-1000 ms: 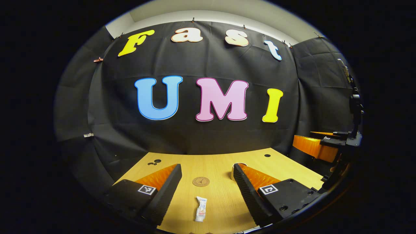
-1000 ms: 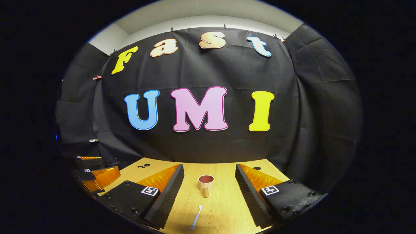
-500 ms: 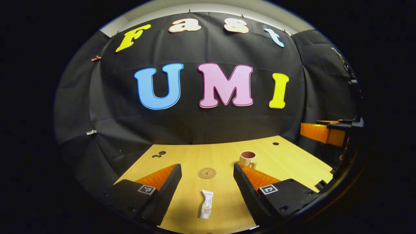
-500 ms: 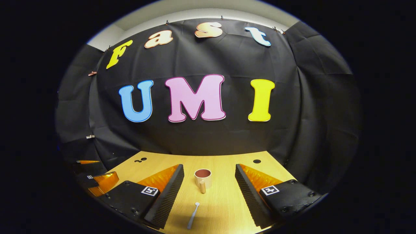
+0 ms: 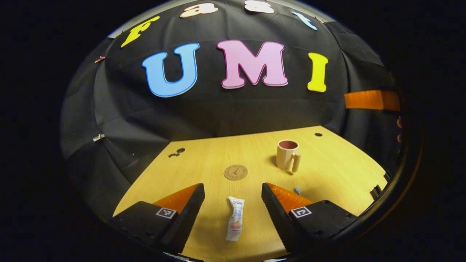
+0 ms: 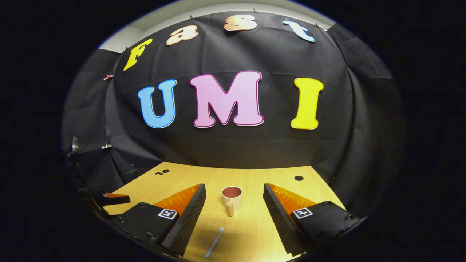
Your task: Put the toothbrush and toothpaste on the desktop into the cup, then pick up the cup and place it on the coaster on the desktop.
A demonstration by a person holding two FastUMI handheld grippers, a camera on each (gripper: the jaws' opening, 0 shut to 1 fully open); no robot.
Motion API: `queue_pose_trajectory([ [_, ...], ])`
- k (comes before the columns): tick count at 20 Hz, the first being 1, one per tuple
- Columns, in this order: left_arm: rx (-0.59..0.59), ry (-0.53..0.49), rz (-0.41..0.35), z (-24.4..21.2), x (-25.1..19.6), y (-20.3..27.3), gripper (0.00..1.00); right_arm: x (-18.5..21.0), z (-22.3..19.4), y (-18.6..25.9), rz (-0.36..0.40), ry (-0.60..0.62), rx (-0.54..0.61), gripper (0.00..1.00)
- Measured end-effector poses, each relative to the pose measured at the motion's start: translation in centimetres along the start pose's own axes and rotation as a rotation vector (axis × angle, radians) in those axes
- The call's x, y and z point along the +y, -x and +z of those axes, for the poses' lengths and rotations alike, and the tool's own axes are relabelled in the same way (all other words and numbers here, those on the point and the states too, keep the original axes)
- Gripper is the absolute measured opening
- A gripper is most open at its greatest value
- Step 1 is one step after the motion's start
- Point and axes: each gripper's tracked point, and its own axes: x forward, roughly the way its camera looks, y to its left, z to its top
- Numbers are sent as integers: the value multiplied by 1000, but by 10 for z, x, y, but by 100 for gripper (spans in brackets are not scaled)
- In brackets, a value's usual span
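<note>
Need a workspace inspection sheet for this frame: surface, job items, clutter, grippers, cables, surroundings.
Surface: wooden desktop, with small dark holes near the back.
Job's things: toothpaste tube lying flat; toothbrush lying flat; cup upright, nothing seen inside, handle toward the right gripper view's camera; round coaster bare, left of the cup in the left gripper view.
Clutter: nothing seen.
Grippers: left hand-held gripper open, tube between its fingers, untouched; right hand-held gripper open, in line with toothbrush and cup.
Cables: nothing seen.
Surroundings: black cloth wall.
</note>
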Motion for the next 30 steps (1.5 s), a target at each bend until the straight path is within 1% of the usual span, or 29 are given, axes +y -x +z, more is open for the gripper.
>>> queue_pose_trajectory([
  [4,115,-24,14,-50,-3,-23,98,-5,-20,-16,49,23,61,98],
  [7,212,-2,6,-86,-9,-40,98,-12,-35,-29,71,37,110,98],
  [9,262,7,11,-103,-10,-49,95,-13,-44,-36,82,34,139,98],
  [12,323,-4,9,-122,-12,-58,95,-14,-60,-43,108,14,180,97],
  [15,394,4,10,-142,-14,-68,92,-20,-76,-46,111,-18,226,98],
  [16,422,9,5,-147,-16,-69,90,-20,-78,-48,109,-34,232,97],
  [17,406,17,-6,-145,-19,-73,89,-23,-80,-49,106,-47,239,98],
  [18,419,20,-26,-145,-23,-74,87,-25,-84,-50,104,-58,245,98],
  [19,418,28,-46,-144,-24,-75,84,-27,-87,-49,102,-67,251,99],
  [21,439,76,-85,-143,-25,-76,78,-29,-90,-50,91,-76,262,99],
  [22,449,86,-81,-144,-23,-79,65,-30,-93,-50,85,-80,269,98],
  [23,440,79,-73,-144,-24,-86,60,-30,-96,-50,80,-85,276,98],
  [25,462,64,-87,-144,-25,-85,40,-28,-104,-47,66,-97,296,98],
  [26,484,48,-97,-144,-27,-84,46,-26,-110,-43,59,-106,314,98],
  [27,489,43,-108,-144,-27,-85,39,-24,-116,-41,52,-110,326,98],
  [28,492,42,-117,-142,-28,-84,40,-22,-123,-37,42,-113,346,98],
  [29,494,44,-126,-142,-28,-86,33,-21,-129,-36,31,-118,373,98],
  [30,500,43,-136,-142,-28,-84,29,-17,-140,-32,19,-125,416,98],
])
